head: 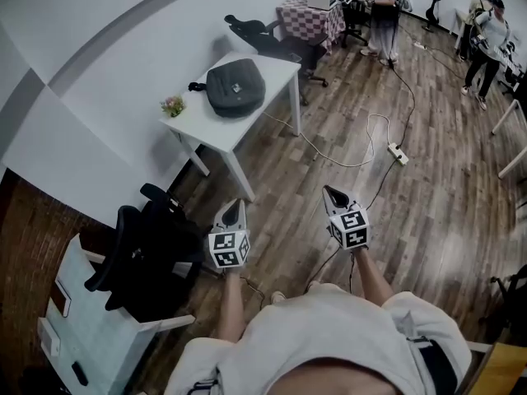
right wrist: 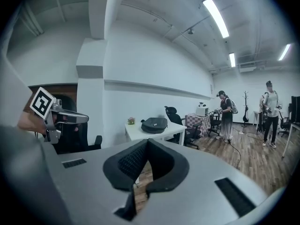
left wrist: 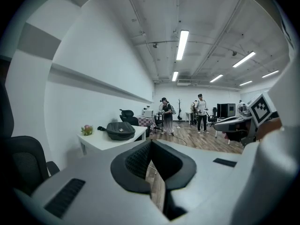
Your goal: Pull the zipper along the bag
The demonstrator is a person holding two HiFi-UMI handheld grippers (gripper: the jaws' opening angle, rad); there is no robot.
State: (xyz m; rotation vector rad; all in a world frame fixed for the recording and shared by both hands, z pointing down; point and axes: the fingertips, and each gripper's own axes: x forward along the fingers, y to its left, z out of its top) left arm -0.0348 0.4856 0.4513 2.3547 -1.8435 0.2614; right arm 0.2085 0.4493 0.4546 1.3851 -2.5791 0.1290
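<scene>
A: Claw state?
B: Left claw [left wrist: 152, 143]: jaws fully together, pads touching, nothing between them. Right claw [right wrist: 147, 142]: same, closed on nothing. Both are held out in front of the person, side by side with a gap between them, tips tilted a little down.
A: Where's the bag?
B: The bag [head: 235, 86] is well ahead of both claws, no contact. From the left claw it's ahead and a bit left. From the right claw it's nearly straight ahead, past the tips. Dark grey, lying flat on a white tabletop [head: 274, 71].
A: Anything else on that tabletop?
B: A small flower pot [head: 172, 105] at the corner left of the bag, by the wall. A small black item [head: 196, 85] sits at the bag's left edge, touching or just beside it. Can't tell what it is.
A: Around the claws?
B: Wood floor [head: 428, 212] below both. Black office chair [head: 144, 253] just left of the left claw. Power strip [head: 398, 152] on the floor ahead of the right claw.
A: Further out?
B: Past the tabletop there's a second black chair [head: 272, 39] and a checked-cloth table [head: 309, 16]. One person [head: 383, 11] stands by that table, another [head: 486, 35] further right. Both are far from the claws.
</scene>
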